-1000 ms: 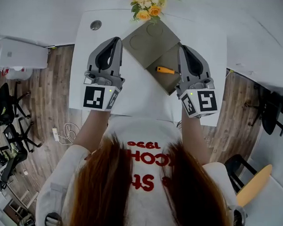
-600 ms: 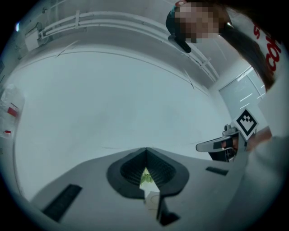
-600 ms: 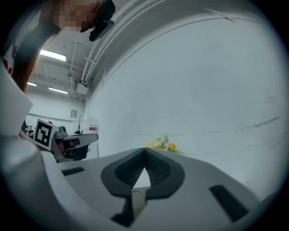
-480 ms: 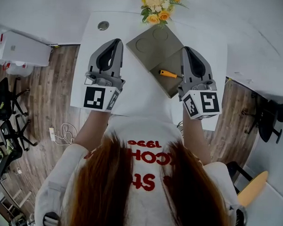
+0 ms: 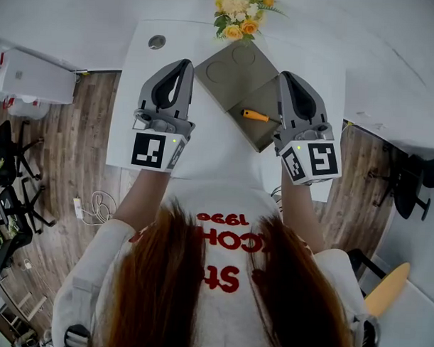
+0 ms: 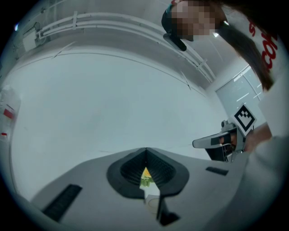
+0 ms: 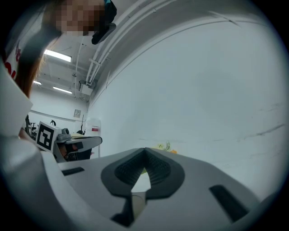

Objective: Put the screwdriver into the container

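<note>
An orange-handled screwdriver (image 5: pixel 254 115) lies on the nearer right part of a flat olive-grey container (image 5: pixel 231 69) on the white table (image 5: pixel 141 95). My left gripper (image 5: pixel 184 62) hangs above the table to the left of the container, its jaws shut with nothing between them. My right gripper (image 5: pixel 284 75) is held just right of the screwdriver and above it, also shut and empty. In the left gripper view the jaws (image 6: pixel 145 151) meet at the tip. In the right gripper view the jaws (image 7: pixel 144 150) do the same. Both views face a white wall.
A bunch of yellow flowers (image 5: pixel 240 8) stands at the table's back edge, behind the container. A round cable hole (image 5: pixel 157 41) is at the back left of the table. Black chairs (image 5: pixel 7 172) and a white box (image 5: pixel 32 76) are on the wooden floor to the left.
The head view has shifted slightly. Both grippers stay shut and raised in nearly the same places. The screwdriver has not moved on the container.
</note>
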The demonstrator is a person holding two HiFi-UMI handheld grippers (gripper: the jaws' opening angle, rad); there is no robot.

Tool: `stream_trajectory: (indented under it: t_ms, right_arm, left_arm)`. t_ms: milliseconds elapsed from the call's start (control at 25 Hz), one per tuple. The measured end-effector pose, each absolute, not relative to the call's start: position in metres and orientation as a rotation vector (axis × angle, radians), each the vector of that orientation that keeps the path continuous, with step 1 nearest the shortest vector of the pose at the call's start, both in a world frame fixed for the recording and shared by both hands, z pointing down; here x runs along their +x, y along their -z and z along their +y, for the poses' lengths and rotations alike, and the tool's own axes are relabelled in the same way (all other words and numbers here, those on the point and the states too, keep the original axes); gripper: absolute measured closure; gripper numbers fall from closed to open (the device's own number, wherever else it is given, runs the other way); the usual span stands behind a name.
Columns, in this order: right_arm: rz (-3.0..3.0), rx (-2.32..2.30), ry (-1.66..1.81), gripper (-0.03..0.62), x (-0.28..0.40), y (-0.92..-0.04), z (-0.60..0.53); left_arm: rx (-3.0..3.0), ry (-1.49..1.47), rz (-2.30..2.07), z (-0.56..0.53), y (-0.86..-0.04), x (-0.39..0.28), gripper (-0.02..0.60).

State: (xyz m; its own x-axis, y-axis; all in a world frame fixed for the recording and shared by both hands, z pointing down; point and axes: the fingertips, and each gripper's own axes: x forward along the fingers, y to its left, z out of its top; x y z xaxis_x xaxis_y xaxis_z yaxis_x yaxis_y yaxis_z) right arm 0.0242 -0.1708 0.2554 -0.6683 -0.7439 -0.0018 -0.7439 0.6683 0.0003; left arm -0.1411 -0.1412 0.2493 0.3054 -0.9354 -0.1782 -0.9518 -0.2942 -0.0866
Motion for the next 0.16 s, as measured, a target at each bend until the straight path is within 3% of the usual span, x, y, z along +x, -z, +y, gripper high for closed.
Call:
stream_trajectory:
  t_ms: [160]
  right_arm:
    - [2.871,-1.281,-0.011,0.590,0.0222,-0.2549,-0.1725]
  left_arm:
    - [-2.388,-0.142,1.749,-0.1436,-0.2497,-0.1429,0.575]
